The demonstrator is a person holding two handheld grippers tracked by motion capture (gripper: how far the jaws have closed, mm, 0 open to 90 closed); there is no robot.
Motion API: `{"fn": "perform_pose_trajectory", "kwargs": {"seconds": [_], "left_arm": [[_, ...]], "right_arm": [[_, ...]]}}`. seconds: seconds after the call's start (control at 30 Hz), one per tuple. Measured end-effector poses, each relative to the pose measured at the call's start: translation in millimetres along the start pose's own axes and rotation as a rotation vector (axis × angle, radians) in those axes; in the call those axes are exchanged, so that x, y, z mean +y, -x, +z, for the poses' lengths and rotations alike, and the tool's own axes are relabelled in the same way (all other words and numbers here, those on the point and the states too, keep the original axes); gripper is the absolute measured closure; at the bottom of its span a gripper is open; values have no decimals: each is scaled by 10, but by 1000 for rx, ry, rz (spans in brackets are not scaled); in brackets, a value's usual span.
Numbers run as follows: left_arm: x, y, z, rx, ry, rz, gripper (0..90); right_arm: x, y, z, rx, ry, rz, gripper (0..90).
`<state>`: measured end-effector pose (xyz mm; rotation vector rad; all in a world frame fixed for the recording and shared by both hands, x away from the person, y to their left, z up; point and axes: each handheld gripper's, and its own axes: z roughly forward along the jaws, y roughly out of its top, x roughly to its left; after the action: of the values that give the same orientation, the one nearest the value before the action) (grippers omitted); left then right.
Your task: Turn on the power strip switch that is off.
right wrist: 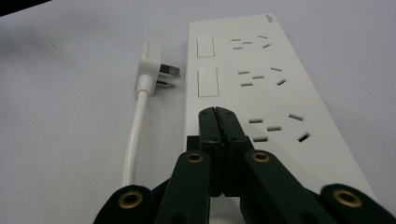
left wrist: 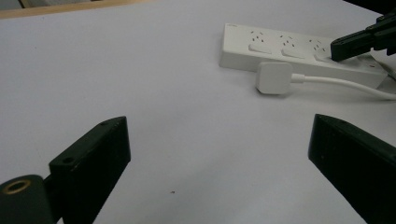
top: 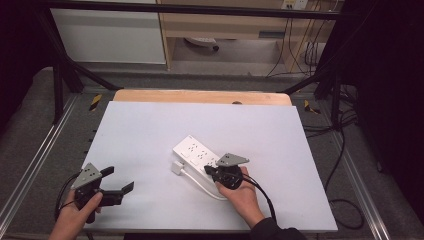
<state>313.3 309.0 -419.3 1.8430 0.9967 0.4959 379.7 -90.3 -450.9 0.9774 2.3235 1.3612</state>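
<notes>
Your right gripper (right wrist: 215, 112), jaws pressed together and empty, rests its tips on the power strip (right wrist: 261, 93) at its nearest rocker switch. Press off-centre and the strip could skid toward the plug (right wrist: 152, 65) lying left. Your left gripper (left wrist: 219, 154) hovers wide open.

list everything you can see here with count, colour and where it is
power strip: one, white, three sockets with switches, lying near the middle of the table, right of centre
plug: one, white, lying on the table beside the strip, pins towards it, not inserted
cable: one, white, running from the plug along the table towards the person
table: one, white top with a wooden far edge
left tool: one, black with a grey plate, near left corner, jaws open over bare table
right tool: one, black, jaws shut, tips resting on the strip at its nearest switch
hands: two, one holding each tool
</notes>
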Motion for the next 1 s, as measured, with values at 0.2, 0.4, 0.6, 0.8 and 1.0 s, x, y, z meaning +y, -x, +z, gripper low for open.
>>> {"fn": "perform_pose_trajectory", "kwargs": {"seconds": [0.2,0.4,0.6,0.8,1.0], "left_arm": [[0,-1,0,0,0,0,57],[0,-1,1,0,-1,2,57],[2,-2,-2,1,1,2,57],[1,-2,-1,0,1,2,57],[4,-5,-1,3,3,6,57]], "right_arm": [[3,5,8,-2,3,-5,900],[7,15,19,-3,8,-9,900],[18,23,18,-8,15,-15,900],[45,37,-9,-8,38,-14,900],[74,52,-36,-8,57,-10,900]]}}
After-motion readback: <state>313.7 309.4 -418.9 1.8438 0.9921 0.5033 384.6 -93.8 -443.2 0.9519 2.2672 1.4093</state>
